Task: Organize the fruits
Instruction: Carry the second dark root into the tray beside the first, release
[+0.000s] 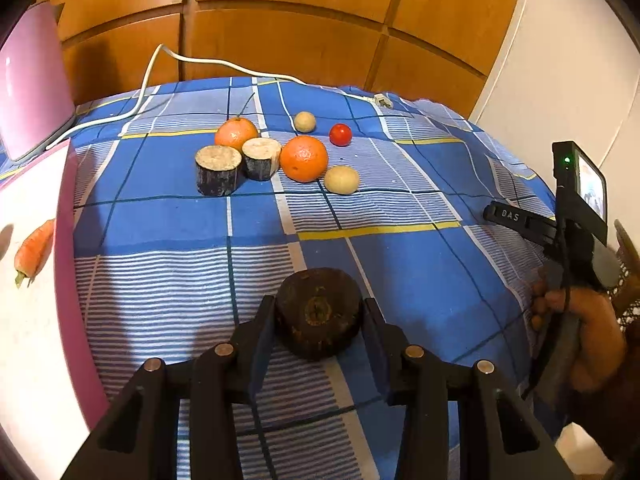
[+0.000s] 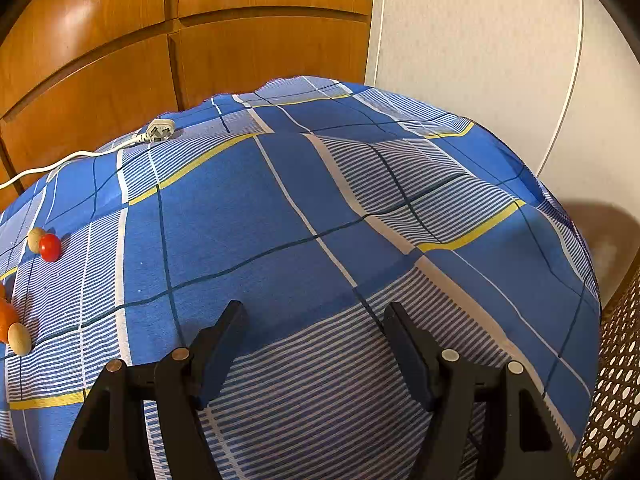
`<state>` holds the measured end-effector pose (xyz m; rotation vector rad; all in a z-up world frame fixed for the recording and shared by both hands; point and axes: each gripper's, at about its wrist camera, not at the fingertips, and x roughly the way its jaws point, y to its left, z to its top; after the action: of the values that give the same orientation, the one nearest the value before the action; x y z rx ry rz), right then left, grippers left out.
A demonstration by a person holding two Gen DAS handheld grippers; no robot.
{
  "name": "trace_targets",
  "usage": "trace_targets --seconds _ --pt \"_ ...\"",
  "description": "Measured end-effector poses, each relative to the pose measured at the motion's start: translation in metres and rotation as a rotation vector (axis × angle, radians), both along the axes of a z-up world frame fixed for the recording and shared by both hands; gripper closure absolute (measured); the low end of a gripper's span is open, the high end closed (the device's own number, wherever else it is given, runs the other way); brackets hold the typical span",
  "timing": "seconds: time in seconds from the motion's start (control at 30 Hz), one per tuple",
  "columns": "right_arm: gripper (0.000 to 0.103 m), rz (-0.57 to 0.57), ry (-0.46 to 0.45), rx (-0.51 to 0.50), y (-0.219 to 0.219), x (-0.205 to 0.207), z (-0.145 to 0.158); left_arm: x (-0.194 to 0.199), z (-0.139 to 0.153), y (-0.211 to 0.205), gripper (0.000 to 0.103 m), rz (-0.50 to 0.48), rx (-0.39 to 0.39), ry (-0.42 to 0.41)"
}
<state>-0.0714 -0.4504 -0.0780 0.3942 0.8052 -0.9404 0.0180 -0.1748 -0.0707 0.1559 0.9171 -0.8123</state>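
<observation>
My left gripper is shut on a dark brown round chunk low in the left wrist view; both pads press its sides over the blue checked cloth. Farther back lie two oranges, two pale-topped cut chunks, two beige balls and a red tomato. A carrot lies on the white tray at the left. My right gripper stands open over bare cloth, holding nothing.
A pink appliance stands at the back left, and its white cable runs across the back of the cloth to a plug. Wooden cabinet doors stand behind the table. A perforated wicker surface borders the table's right edge.
</observation>
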Motion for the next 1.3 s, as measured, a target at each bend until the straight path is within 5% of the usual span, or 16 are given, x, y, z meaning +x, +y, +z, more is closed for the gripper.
trace_targets --seconds 0.27,0.47,0.8,1.03,1.3 --pt "0.031 -0.001 0.004 -0.003 0.001 0.001 0.0 -0.001 0.037 0.041 0.061 0.059 -0.111 -0.006" --pt "0.031 0.0 0.006 -0.001 0.001 0.0 0.0 0.018 0.064 0.117 0.061 0.289 -0.2 -0.017" --pt "0.031 0.0 0.015 -0.006 0.002 0.002 0.0 0.061 0.052 0.241 0.061 0.662 -0.28 0.101" --pt "0.031 0.0 0.019 -0.009 0.002 0.003 0.0 0.093 0.045 0.256 0.061 0.708 -0.265 0.116" --pt "0.031 0.001 0.018 -0.008 0.002 0.003 0.0 0.125 0.028 0.243 0.059 0.73 -0.142 0.108"
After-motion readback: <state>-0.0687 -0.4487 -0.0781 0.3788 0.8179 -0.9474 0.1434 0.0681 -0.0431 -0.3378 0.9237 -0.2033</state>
